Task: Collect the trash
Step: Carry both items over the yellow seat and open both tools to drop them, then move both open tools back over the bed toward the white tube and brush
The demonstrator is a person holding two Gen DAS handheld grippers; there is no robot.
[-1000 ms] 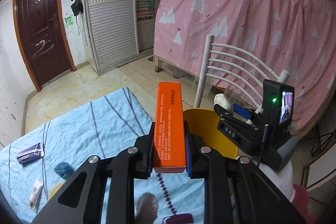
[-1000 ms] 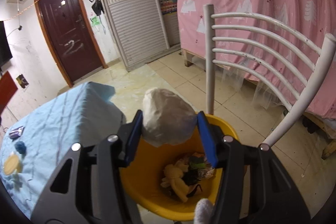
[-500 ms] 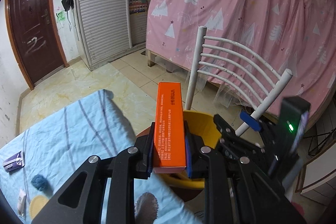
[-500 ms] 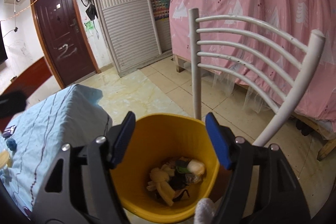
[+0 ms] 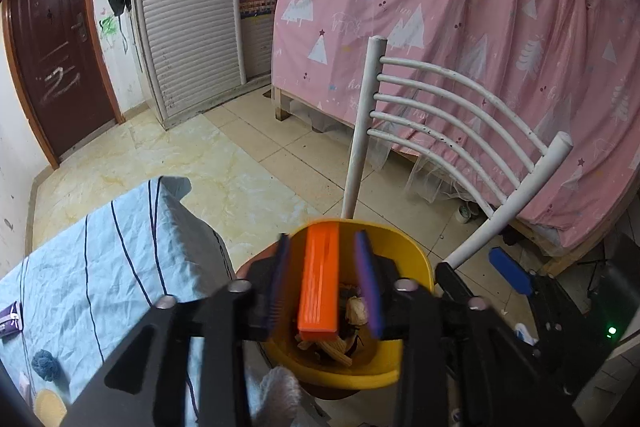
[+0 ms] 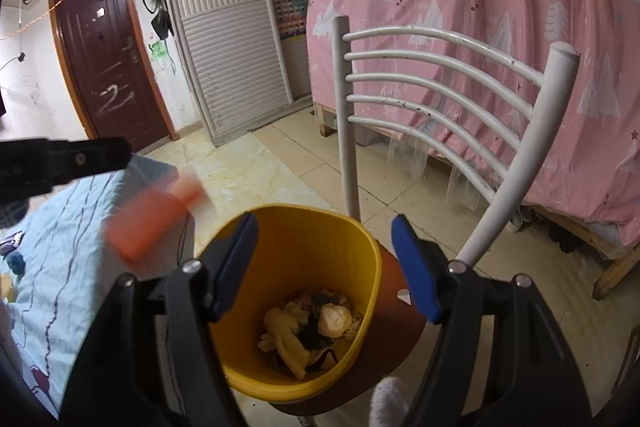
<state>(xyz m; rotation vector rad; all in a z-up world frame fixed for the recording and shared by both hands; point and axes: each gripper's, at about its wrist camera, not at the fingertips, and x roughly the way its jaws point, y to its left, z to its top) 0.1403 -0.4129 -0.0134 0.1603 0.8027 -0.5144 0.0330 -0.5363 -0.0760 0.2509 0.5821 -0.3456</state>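
Note:
A yellow bin (image 5: 404, 259) stands on a chair seat, with crumpled trash (image 6: 308, 327) in its bottom. My left gripper (image 5: 322, 283) is open above the bin. An orange box (image 5: 319, 283) hangs loose between its parted fingers, over the bin mouth. From the right wrist view the box (image 6: 148, 219) is a blurred orange shape left of the bin (image 6: 360, 247). My right gripper (image 6: 324, 267) is open and empty above the bin.
A white slatted chair back (image 5: 460, 115) rises behind the bin. A table with a light blue striped cloth (image 5: 100, 267) lies to the left, with a purple packet (image 5: 10, 321), a blue ball (image 5: 46, 365) and a yellow disc (image 5: 50, 407). A pink curtain (image 5: 480, 27) hangs behind.
My right gripper opened and dropped the white wad into the bin. My left gripper carried the orange box over the bin and opened; the box is loose and falling.

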